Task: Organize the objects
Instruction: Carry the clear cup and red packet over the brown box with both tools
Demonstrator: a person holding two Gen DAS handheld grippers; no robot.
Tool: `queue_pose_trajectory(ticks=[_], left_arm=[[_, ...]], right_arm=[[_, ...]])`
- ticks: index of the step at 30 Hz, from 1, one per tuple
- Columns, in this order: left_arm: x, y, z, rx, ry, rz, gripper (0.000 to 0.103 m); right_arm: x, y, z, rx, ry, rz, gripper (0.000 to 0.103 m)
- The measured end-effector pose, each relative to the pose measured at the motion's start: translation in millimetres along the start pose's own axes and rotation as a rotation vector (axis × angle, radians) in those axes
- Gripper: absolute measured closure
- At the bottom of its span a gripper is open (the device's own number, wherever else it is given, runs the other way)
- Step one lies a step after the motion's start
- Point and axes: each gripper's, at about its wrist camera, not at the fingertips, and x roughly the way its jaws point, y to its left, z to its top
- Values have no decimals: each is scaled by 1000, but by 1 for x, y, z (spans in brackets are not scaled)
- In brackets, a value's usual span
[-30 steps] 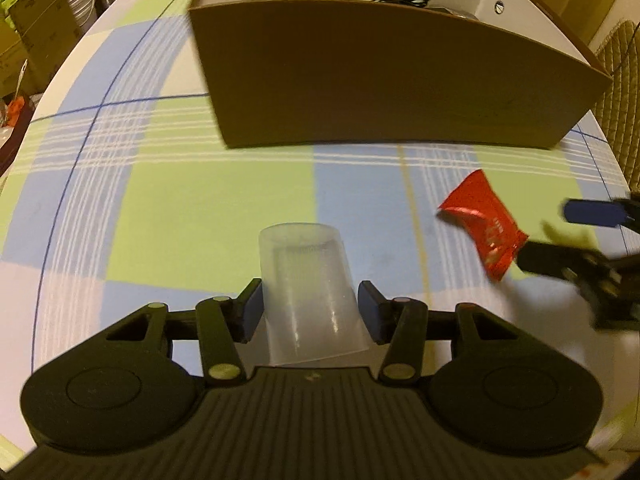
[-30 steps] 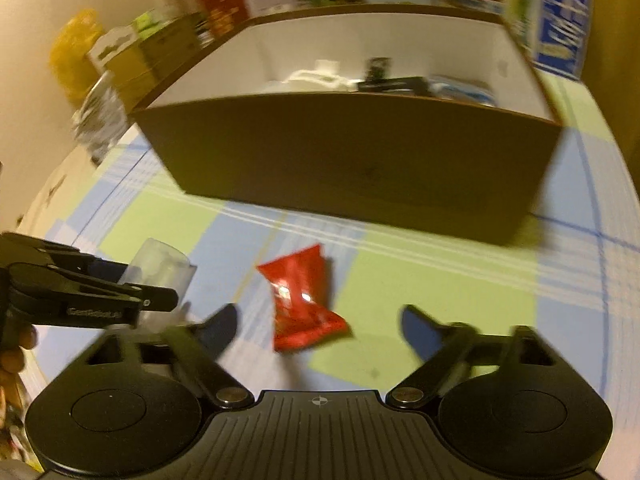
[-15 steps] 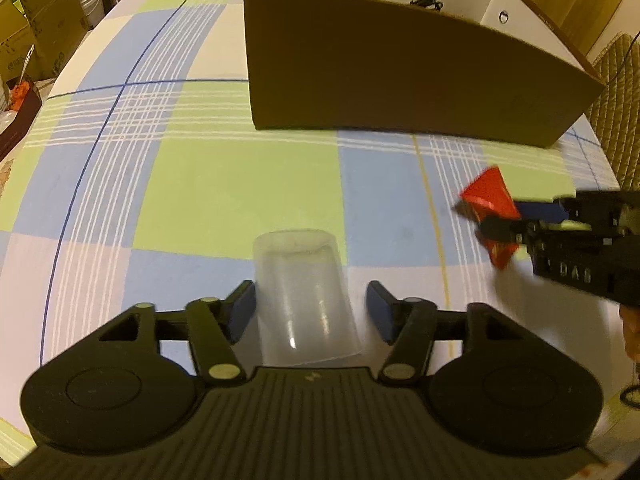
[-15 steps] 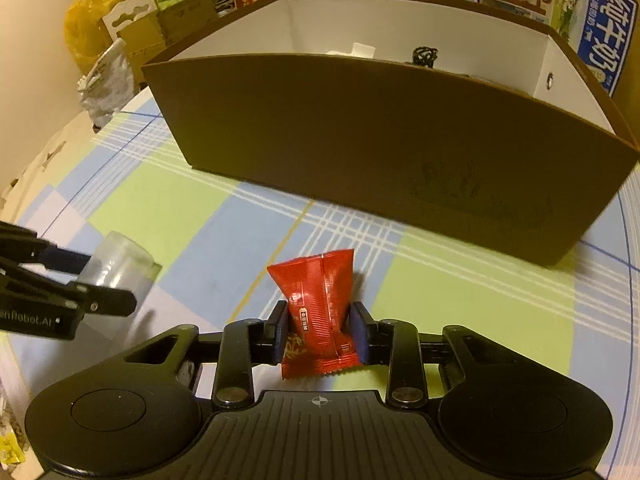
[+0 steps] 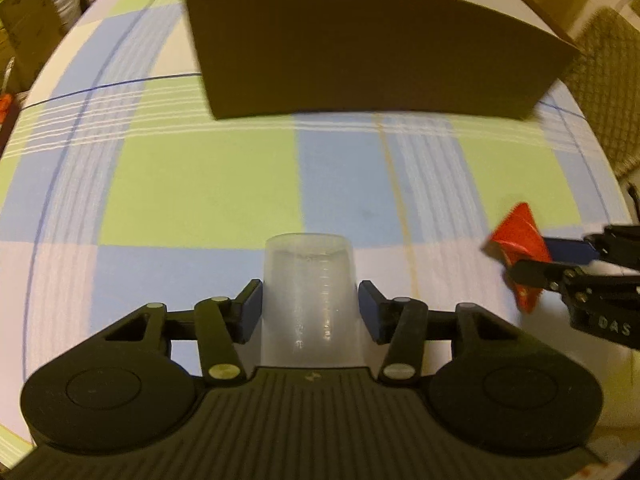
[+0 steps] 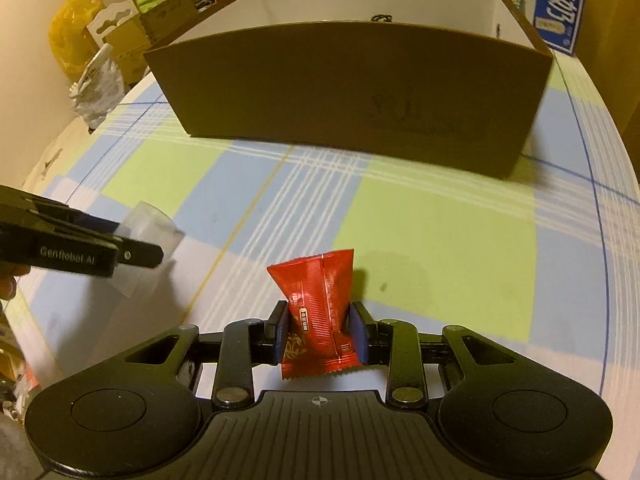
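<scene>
Packet [image 6: 316, 312], red, now sits clamped between our right gripper [image 6: 320, 338] fingers and clear of the table [image 6: 440, 240]; a second ago it lay loose with those fingers wide. Cup [image 5: 310, 300], clear, upturned, is pinched in our left gripper [image 5: 310, 312], fingers touching its sides, where half a second back they stood apart. Box [image 6: 352, 92] stands ahead, open-topped. Both loads look ready to carry over.

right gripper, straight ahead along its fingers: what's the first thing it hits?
Likely the near wall of the brown box. The right gripper, shut on the red packet, faces only bare tablecloth before it; height is unclear.
</scene>
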Motion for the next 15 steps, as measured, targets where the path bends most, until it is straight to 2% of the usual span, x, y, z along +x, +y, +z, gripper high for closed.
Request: queue_pose_trajectory(ticks=[3, 4, 5, 7, 13, 15], left_arm=[[-2, -12, -8, 17, 11, -28, 57], [-3, -14, -10, 20, 14, -31, 57], [-2, -16, -12, 25, 17, -31, 57], [-2, -19, -11, 31, 15, -27, 57], [-3, -21, -9, 30, 8, -15, 57], [-3, -20, -11, 29, 5, -13, 57]], right_arm=[[-4, -1, -4, 12, 2, -3, 72], [-5, -2, -4, 13, 4, -8, 66], [-5, -2, -4, 14, 4, -11, 55], [-6, -1, -4, 11, -19, -18, 51], [3, 4, 1, -27, -26, -31, 52], [7, 6, 2, -33, -13, -29, 71]])
